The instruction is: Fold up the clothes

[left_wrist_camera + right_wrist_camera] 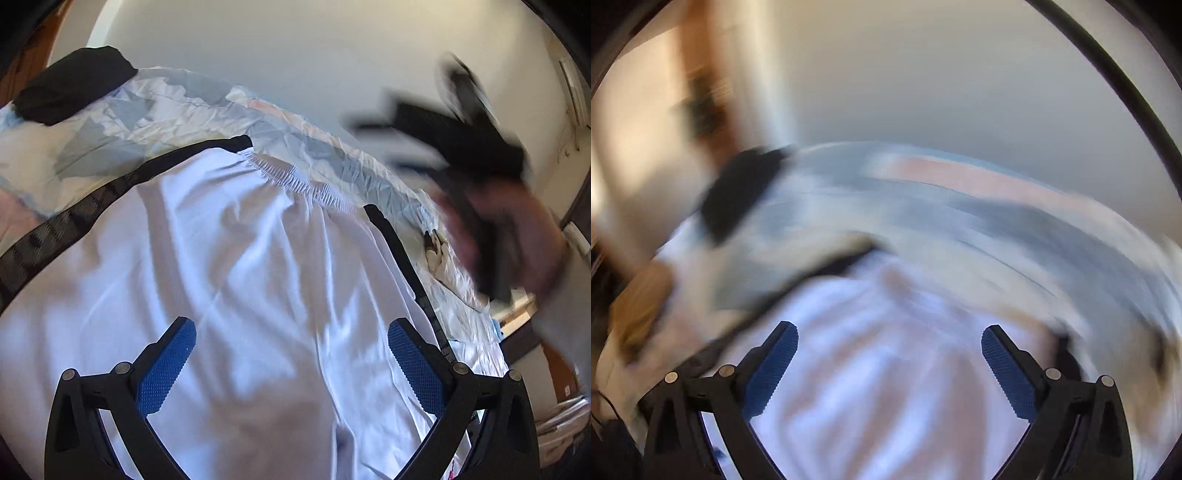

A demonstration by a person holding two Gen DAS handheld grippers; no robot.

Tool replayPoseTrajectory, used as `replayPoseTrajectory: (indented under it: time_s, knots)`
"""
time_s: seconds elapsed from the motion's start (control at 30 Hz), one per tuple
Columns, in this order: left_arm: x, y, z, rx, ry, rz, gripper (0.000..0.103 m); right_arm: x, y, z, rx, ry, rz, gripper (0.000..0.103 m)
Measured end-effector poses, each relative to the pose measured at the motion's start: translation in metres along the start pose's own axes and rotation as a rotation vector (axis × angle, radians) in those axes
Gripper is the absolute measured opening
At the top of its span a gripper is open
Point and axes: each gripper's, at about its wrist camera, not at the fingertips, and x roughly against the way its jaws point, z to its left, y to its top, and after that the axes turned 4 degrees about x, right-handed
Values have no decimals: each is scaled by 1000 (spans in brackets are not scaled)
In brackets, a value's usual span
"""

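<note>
Both claws are released: the left claw [291, 365] hangs with its blue pads spread above the white shorts [229, 266], gripping nothing, and the right claw [890, 369] is equally wide and empty in a badly blurred view. Those shorts, with black side stripes, lie on the patterned bed sheet [177, 107]. A black garment [74, 85] sits at the bed's far corner.

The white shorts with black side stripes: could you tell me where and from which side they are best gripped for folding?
Probably at the gathered waistband of the white shorts, near a black side stripe. Come from the far edge: there the hem lies as a firm ridge on the bedsheet.
</note>
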Motion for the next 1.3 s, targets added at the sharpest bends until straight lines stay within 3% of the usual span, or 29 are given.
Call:
replayPoseTrajectory:
  time_s: [0.03,0.13,0.27,0.37,0.43,0.5,0.57,0.73,0.8,0.83,0.87,0.9,0.93,0.97,1.03,1.07,1.17,1.23,1.3]
  knots:
    - [3,2,7,-18,-10,15,102,10,-18,-12,-72,-87,1,103]
    - [10,7,23,-88,-35,-3,102,36,-72,-22,-220,-186,-34,103]
    - [4,17,37,-82,0,11,102,25,-126,2,-208,-225,-57,103]
    - [-9,14,51,-42,104,73,102,10,-158,7,-217,-253,-48,103]
    - [-18,8,62,-18,202,125,102,-7,-171,-12,-256,-277,34,99]
    - [-23,5,63,-40,225,127,102,-17,-183,-39,-321,-311,101,93]
    - [-25,2,56,-83,259,132,102,-15,-189,-58,-381,-287,82,92]
    - [-33,-6,49,-143,307,146,102,-23,-178,-53,-317,-415,129,96]
    - [-34,-6,48,-148,314,146,102,-17,-170,-51,-337,-415,142,92]
    - [-33,-6,49,-146,315,143,102,-8,-160,-50,-350,-357,99,86]
    - [-32,-5,50,-140,314,137,102,4,-148,-50,-363,-276,34,88]
    - [-31,-5,51,-133,313,131,102,12,-132,-52,-359,-220,-26,91]
    - [-30,-5,52,-121,312,122,102,18,-115,-54,-348,-176,-86,103]
    - [-28,-5,53,-109,309,114,102,15,-95,-60,-340,-154,-108,103]
    - [-26,-4,55,-92,302,105,102,-10,-62,-78,-350,-98,-80,98]
    - [-26,-4,56,-88,300,104,102,-27,-49,-88,-363,-67,-55,89]
    - [-24,-5,58,-99,301,105,102,-67,-20,-98,-261,-235,62,80]
    - [-26,-5,57,-107,306,106,102,-85,-11,-97,-160,-261,106,80]
    - [-27,-5,57,-110,311,103,102,-103,-6,-96,-80,-256,159,66]
